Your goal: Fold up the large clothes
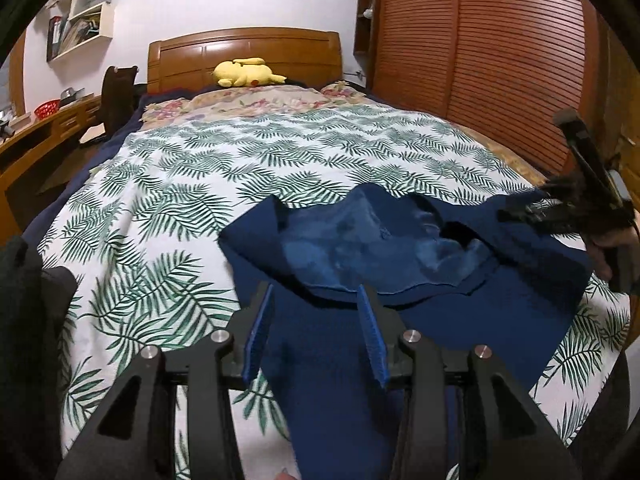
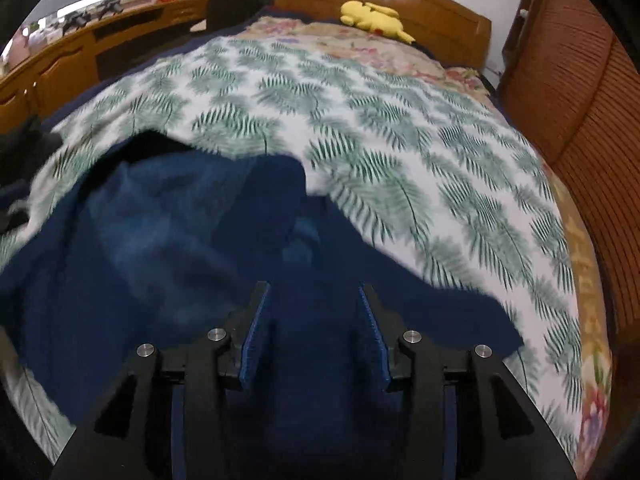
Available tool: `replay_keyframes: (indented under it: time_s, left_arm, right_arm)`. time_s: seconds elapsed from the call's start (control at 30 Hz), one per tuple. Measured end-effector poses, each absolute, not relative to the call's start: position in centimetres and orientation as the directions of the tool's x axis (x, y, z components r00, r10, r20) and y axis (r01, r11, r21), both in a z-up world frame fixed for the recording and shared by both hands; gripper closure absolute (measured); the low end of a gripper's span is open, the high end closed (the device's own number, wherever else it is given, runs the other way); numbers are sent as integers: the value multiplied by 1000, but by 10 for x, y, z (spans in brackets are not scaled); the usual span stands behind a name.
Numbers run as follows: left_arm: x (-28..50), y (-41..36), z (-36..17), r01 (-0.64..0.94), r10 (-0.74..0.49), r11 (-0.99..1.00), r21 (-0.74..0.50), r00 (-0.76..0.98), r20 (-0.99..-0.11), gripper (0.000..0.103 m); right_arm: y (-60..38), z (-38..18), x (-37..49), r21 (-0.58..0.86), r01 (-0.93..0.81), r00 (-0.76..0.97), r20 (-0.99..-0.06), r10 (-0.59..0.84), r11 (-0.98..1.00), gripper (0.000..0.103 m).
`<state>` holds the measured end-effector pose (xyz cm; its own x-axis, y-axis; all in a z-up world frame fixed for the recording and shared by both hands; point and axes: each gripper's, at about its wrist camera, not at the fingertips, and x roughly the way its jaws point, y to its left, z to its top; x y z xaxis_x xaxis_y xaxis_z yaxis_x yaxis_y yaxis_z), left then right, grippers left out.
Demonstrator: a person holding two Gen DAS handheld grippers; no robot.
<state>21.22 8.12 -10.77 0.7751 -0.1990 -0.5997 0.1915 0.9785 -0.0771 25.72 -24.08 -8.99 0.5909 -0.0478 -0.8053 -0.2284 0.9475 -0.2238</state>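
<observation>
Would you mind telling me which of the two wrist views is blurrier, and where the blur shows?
Right wrist view: motion blur smears the leaf-print bedspread and navy garment. Left wrist view: mostly sharp, but the right gripper at its edge is streaked. Both: fisheye bends the headboard.

No readable text, labels, brands, numbers or signs in either view. Items on the wall shelf (image 1: 82, 12) are too small and blurred to read any lettering on them. The navy garment (image 1: 420, 256) shows no legible tag or print.
</observation>
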Motion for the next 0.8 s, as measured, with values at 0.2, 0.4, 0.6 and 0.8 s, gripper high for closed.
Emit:
replay_keyframes:
  time_s: [0.2, 0.4, 0.6, 0.8]
  left_arm:
    - [212, 74, -106, 186, -194, 980, -75, 777, -599, 61]
    - [218, 67, -101, 190, -213, 976, -102, 782, -586, 61]
    - [228, 48, -96, 209, -237, 971, -115, 785, -572, 61]
    - [238, 34, -94, 216, -241, 970, -112, 781, -576, 61]
  right_arm:
    - [-262, -110, 220, -222, -218, 527, -847, -76, 950, 49]
    - [-276, -127, 210, -210, -206, 489, -868, -85, 956, 44]
    - [-273, -134, 214, -286, -247, 492, -860, -135, 926, 44]
    - [-280, -125, 237, -373, -224, 562, -804, -194, 900, 95]
